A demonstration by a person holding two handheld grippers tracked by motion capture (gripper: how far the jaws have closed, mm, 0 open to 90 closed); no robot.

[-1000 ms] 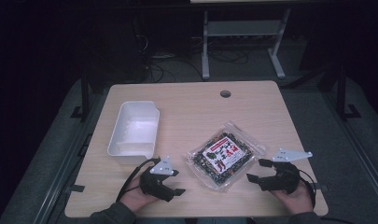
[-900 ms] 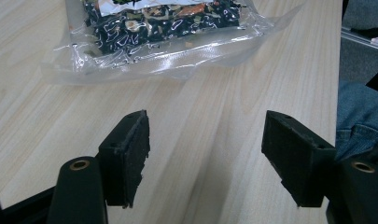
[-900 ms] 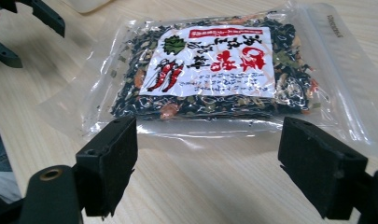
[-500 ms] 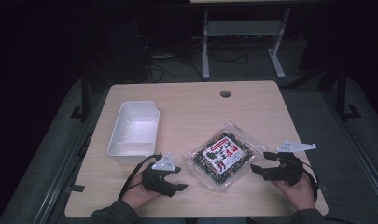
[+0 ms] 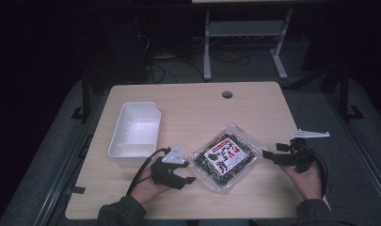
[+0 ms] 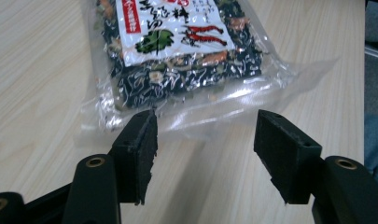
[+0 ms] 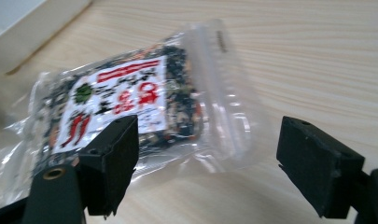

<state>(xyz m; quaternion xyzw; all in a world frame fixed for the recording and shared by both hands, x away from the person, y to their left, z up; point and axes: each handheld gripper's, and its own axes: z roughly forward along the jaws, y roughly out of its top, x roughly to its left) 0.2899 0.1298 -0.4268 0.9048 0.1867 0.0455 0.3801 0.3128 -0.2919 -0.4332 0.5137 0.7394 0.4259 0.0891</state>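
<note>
Lying flat on the wooden table [image 5: 188, 101], near its near edge: clear plastic packet of dark dried food [image 5: 224, 156], white label with red and green print, glossy crinkled film, wide clear sealed margins. Left of it, well apart, white rectangular tub [image 5: 135, 132]. Just left of packet, left gripper [image 5: 190, 174], jaws spread though just closing in, nothing between them, pads just short of packet's clear edge. Right of packet, right gripper [image 5: 265, 153], jaws spread, empty, near. Seen from left gripper view: curled seam [image 6: 224, 100] and red chilli drawings. Seen from right gripper view: zip strip [image 7: 224, 84] along packet's edge.
</note>
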